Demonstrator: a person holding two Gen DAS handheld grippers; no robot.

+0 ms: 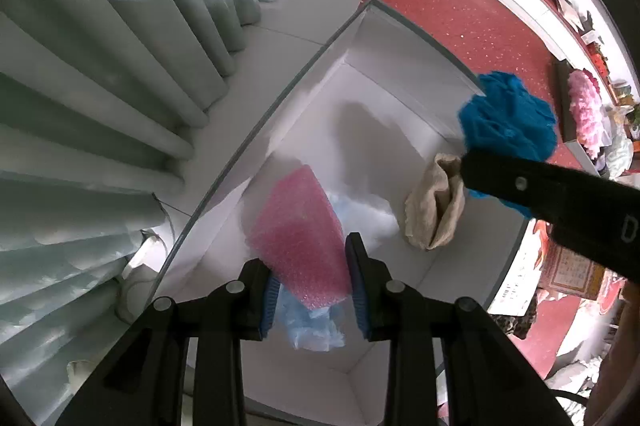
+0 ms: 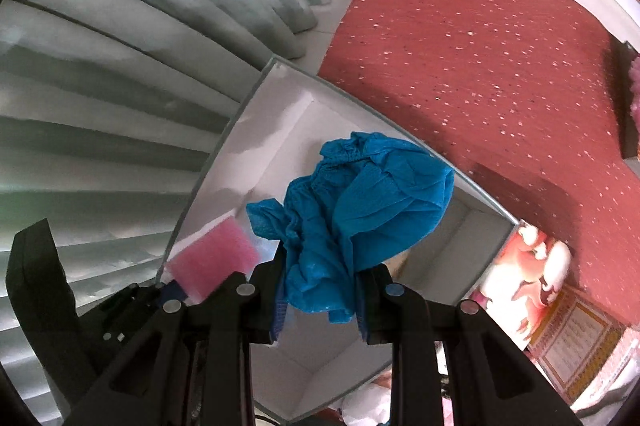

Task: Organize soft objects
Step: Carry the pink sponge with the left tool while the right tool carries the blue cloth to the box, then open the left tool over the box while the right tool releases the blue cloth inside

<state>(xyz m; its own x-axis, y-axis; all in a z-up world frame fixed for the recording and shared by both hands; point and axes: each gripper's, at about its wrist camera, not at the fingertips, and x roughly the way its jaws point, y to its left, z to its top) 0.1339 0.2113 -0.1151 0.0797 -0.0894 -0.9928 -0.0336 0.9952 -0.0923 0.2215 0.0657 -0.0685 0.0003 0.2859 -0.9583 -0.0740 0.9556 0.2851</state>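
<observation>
A white box (image 1: pixel 384 38) sits on the floor between a curtain (image 1: pixel 100 66) and a red carpet (image 2: pixel 480 46), holding pink wrap (image 1: pixel 298 238), a clear blue bag (image 1: pixel 308 318) and beige cloth (image 1: pixel 434 206). The right gripper (image 2: pixel 320 300) hangs over the box, jaws clamped on a blue cap (image 2: pixel 360 210). The left gripper (image 1: pixel 312 292) hovers above the pink wrap, jaws apart and gripping nothing.

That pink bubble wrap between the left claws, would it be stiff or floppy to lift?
Probably floppy and very light: the pink bubble wrap is a thin air-pocket sheet, curving where it lies in the white box. It may slip; the left gripper looks open around it.
</observation>
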